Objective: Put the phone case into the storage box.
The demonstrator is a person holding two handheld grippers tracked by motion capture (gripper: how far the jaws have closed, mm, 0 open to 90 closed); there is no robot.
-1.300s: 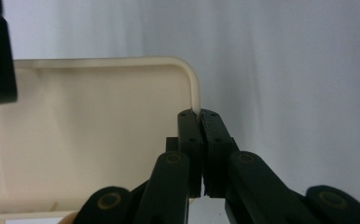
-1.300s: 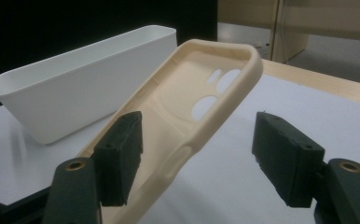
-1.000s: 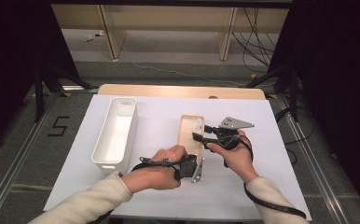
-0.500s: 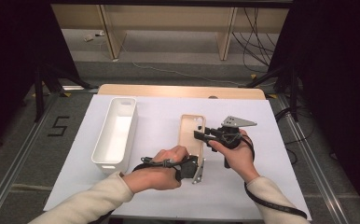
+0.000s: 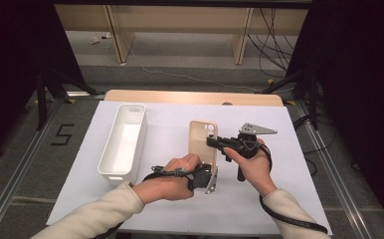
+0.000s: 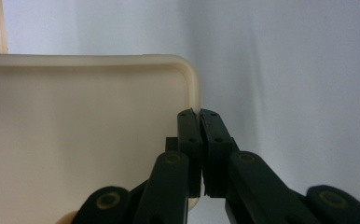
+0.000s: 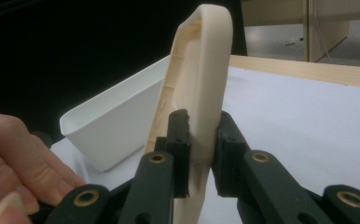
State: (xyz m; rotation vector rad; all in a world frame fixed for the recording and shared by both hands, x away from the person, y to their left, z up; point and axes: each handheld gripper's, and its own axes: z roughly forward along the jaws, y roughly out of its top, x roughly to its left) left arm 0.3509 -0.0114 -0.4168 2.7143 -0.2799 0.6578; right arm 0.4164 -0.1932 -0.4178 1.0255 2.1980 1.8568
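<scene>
High view, both claws point(image 5: 207, 175) point(image 5: 213, 141) clamping phone case point(image 5: 202, 138) (cream); white bin point(image 5: 123, 142) left

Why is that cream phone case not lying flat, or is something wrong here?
Nothing looks broken or spilled. The phone case is off flat because both grippers pinch its rim: the left gripper at a corner, the right gripper, whose jaws have just been closing, across its side edge. The white bin sits upright beside it.
</scene>
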